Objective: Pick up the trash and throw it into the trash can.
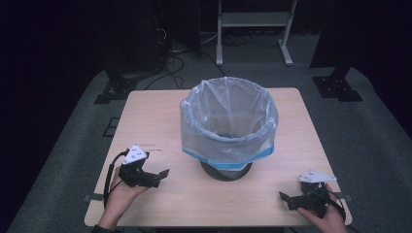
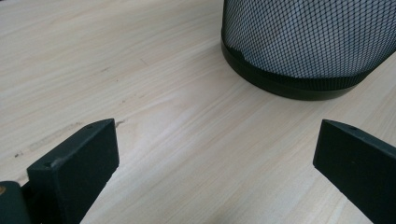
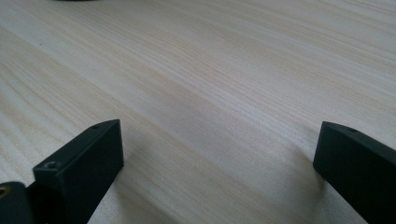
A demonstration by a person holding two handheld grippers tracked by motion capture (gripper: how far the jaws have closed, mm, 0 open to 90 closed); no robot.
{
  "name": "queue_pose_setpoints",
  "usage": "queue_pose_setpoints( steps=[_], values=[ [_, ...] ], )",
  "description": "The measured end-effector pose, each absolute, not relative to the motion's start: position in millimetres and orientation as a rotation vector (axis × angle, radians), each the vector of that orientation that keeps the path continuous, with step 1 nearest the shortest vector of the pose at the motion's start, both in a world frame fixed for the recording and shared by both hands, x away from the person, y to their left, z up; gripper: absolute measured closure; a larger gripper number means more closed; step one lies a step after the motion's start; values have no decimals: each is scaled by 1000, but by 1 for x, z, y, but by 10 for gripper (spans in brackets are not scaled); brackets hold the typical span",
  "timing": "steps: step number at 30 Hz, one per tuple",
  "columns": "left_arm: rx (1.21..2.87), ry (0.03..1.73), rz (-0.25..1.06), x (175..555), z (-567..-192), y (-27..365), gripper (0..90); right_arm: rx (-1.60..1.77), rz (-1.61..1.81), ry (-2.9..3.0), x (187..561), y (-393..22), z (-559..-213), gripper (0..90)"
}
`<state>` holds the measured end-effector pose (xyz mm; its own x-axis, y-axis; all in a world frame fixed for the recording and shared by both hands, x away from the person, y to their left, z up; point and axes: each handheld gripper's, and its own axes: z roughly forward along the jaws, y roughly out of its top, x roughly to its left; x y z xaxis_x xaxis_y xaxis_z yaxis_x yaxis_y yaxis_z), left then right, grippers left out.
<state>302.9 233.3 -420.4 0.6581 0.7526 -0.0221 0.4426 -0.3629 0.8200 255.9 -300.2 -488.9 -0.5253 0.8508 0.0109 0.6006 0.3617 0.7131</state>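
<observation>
Dark flooring and black stands ring a pale wooden table (image 1: 160, 204) in the high view. A black mesh wastebasket (image 1: 226, 171) stands upright at the table's middle, lined with a clear plastic bag (image 1: 228, 121) whose blue-edged hem is folded down over the outside, leaving just the basket's foot showing. The left gripper (image 1: 163, 174) sits near the front left corner, held in a hand, its jaws spread and pointing right toward the basket's foot. The right gripper (image 1: 284, 196) lies at the front right edge, jaws parted too, pointing left along the front of the table. Both stand apart from the basket; the left looks a little nearer and is the one aimed at it.

From the left gripper view, the two black jaws stand wide with nothing between them but bare wood. The mesh basket (image 2: 308, 42) rises ahead and to the right, so any reach for the bag's rim would, I judge, have to go forward and up from here.

From the right gripper view, the jaws gape likewise over empty wood grain (image 3: 210, 93), holding nothing; a dark sliver at the top left edge may be the basket's foot, too small to tell.
</observation>
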Motion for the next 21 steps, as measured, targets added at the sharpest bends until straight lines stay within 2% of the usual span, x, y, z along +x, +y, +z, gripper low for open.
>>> queue_pose_setpoints(
  steps=[21],
  values=[
    [2064,979,430,309,-461,240,0,1273,960,2267,256,-300,-489,2]
  ],
)
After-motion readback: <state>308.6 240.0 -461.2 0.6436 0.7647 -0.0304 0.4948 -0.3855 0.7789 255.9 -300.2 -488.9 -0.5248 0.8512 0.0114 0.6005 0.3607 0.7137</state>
